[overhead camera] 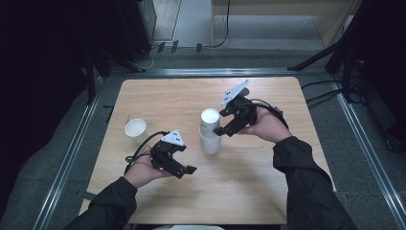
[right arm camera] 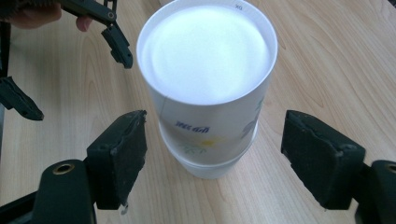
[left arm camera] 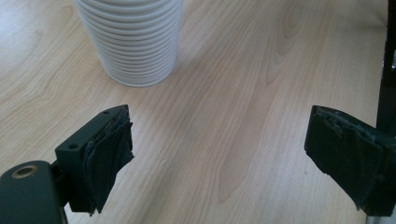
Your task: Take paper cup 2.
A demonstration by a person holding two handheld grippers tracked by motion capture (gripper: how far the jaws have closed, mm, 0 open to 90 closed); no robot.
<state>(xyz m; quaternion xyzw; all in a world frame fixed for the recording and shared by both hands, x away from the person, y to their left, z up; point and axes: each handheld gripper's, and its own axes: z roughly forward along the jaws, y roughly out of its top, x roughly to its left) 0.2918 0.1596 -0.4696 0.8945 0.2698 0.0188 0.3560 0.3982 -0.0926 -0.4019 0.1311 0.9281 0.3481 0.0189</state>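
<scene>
At the left of the high view a single paper cup [overhead camera: 135, 129] stands upright on the table [overhead camera: 268, 167], well apart from everything else. Lower and a little right of it sits my left claw [overhead camera: 187, 170], its jaws spread wide with nothing between them; in the left gripper view they frame bare wood, with the ribbed rims of the cup stack [left arm camera: 132, 39] at the upper left of that frame, near but untouched.

In the middle of the high view stands that stack [overhead camera: 209, 132], upside down, with the base of its top cup [right arm camera: 208, 60] facing up. My right claw [overhead camera: 225, 128] comes in from the right, jaws open on either side of the top cup, which sits centred in the right gripper view; neither pad touches it that I can see.

My judgement is that the step is lifting the top cup off. To do it well I would close on the printed wall, above the rim of the cup beneath, squeezing lightly so the paper does not buckle. The left claw could steady the lower stack, since nested cups tend to cling. Then pull straight up.
</scene>
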